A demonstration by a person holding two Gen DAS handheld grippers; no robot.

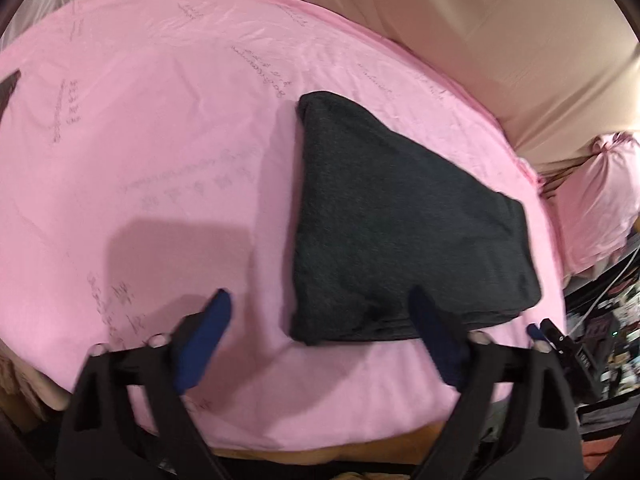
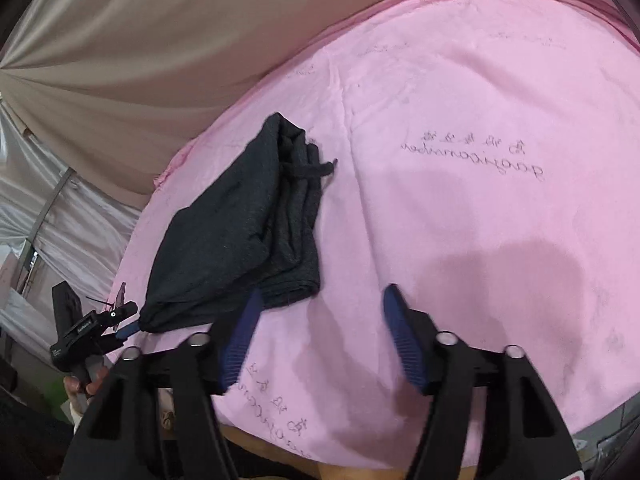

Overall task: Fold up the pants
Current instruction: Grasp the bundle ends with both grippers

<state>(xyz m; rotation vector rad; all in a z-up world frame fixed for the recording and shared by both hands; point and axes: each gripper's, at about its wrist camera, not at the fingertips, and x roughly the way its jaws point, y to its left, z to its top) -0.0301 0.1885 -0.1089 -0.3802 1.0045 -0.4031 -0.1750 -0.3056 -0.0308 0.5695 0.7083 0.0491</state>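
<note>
Dark grey pants (image 1: 392,216) lie folded into a compact stack on the pink sheet (image 1: 168,128). In the right wrist view the pants (image 2: 240,232) sit at the left, with a drawstring end poking out. My left gripper (image 1: 320,300) is open and empty, its right finger just over the near edge of the pants. My right gripper (image 2: 320,300) is open and empty above the sheet (image 2: 480,200), just right of the pants. The left gripper also shows in the right wrist view (image 2: 120,330), at the near corner of the pants.
A beige curtain (image 1: 480,40) hangs behind the bed. A knotted pink bundle (image 1: 600,200) and cluttered shelves (image 1: 600,340) stand at the right. White drapes and a metal frame (image 2: 48,216) are at the left of the right wrist view.
</note>
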